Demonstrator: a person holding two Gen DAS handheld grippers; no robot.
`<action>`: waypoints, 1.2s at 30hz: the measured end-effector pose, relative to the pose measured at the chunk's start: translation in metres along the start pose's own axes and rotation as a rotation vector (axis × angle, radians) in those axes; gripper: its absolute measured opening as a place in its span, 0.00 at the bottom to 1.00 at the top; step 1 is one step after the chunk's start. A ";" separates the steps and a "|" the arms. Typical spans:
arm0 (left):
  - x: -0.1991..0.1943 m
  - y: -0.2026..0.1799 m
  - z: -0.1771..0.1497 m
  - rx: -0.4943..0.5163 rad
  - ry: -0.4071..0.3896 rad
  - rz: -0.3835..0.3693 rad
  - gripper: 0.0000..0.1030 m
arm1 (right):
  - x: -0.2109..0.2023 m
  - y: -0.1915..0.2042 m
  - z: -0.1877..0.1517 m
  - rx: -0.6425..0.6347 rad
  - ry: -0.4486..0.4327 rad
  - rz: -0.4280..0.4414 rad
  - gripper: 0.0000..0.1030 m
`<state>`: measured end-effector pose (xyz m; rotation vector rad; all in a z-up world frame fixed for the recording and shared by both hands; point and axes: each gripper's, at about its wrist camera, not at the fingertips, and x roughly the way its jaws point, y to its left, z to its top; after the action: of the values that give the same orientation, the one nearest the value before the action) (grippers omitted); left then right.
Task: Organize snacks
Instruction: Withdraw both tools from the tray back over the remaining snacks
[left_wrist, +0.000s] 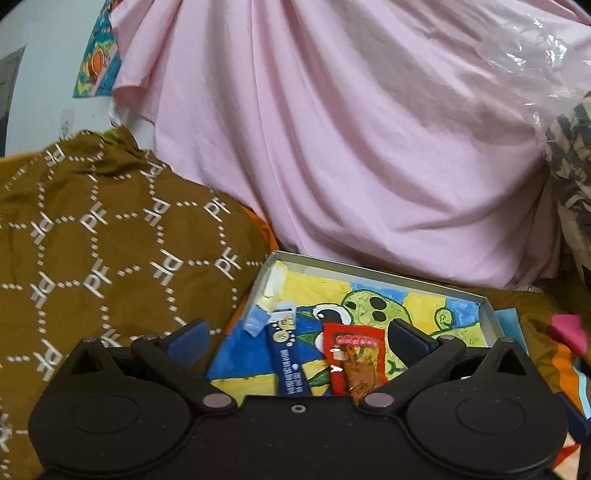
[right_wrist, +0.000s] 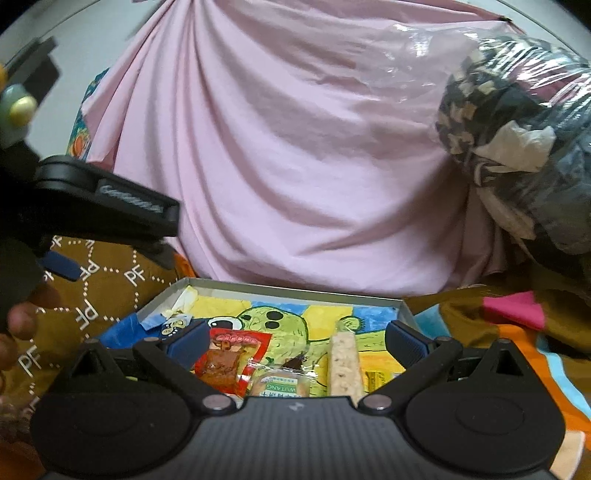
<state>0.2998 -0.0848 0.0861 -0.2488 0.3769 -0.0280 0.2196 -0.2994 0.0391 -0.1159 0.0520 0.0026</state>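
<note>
Left wrist view: the left gripper (left_wrist: 299, 338) has its jaws spread wide with nothing pressed between the pads. Directly ahead of and below the fingers lies a shallow grey tray (left_wrist: 487, 314) lined with a bright cartoon drawing. Between the two fingers, on the tray floor, rest a dark blue stick packet (left_wrist: 290, 363) and, just to its right, a red snack pouch (left_wrist: 354, 360); neither touches a pad. A small light-blue wrapper (left_wrist: 258, 319) lies ahead of the blue stick packet's far end. Brown patterned fabric (left_wrist: 92, 236) lies to the left of the tool, and pink cloth (left_wrist: 332, 147) rises beyond the tray.

Right wrist view: the right gripper (right_wrist: 295, 338) is likewise fully spread and holds nothing. The same tray (right_wrist: 404, 310) sits just ahead of it. Between its fingers lie the red snack pouch (right_wrist: 231, 356) near the left finger, a clear-wrapped biscuit pack (right_wrist: 282, 384) close to the tool body, and a pale cereal bar (right_wrist: 345, 363) toward the right finger. The left gripper (right_wrist: 59, 267) appears at the left edge, above the brown fabric (right_wrist: 110, 291), clear of the tray.
</note>
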 end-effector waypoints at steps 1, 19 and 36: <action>-0.006 0.002 0.000 0.005 -0.002 0.002 0.99 | -0.005 -0.001 0.001 0.008 0.001 0.000 1.00; -0.103 0.057 -0.030 0.051 -0.017 0.116 0.99 | -0.086 0.018 0.008 0.100 0.066 0.080 1.00; -0.153 0.121 -0.081 0.116 0.100 0.136 0.99 | -0.140 0.062 -0.010 0.111 0.267 0.222 1.00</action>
<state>0.1259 0.0248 0.0386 -0.1064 0.4893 0.0718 0.0794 -0.2389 0.0297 0.0013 0.3310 0.2056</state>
